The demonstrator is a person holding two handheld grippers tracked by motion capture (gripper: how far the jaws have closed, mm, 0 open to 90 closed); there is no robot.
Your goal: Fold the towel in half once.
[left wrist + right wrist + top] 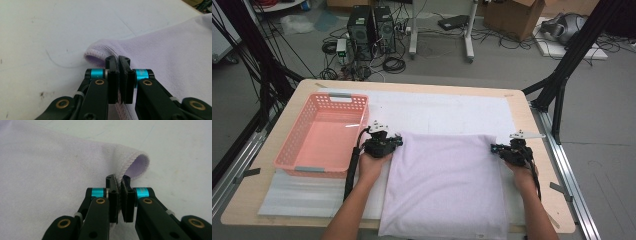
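A person stands at a light wooden counter [532, 130] covered with a white sheet, both forearms reaching in from the near edge. At far left sits a salmon-pink plastic basket with slotted walls [287, 145], nothing inside it. Just beside it to the right, the left tool [382, 142] is clenched on the far left corner of a pale lilac, soft terry towel [444, 185]; in the left gripper view the black jaws of this tool [119, 60] pinch the stitched hem [96, 53], which curls up in a small loop ahead of them. The towel lies flat across the middle of the counter, its near edge hanging off the front. At the right, the right tool [504, 149] is likewise clenched on the far right corner; the right gripper view shows the jaws of that tool [118, 180] pressed on the hem with a rolled lip of cloth [140, 166] beyond them. The step in hand looks like the start of a fold, both far corners caught. To do it well, the two hands should probably lift together and level, keep the far edge taut between them, and carry it toward the near edge so that the corners meet squarely without dragging the cloth askew.
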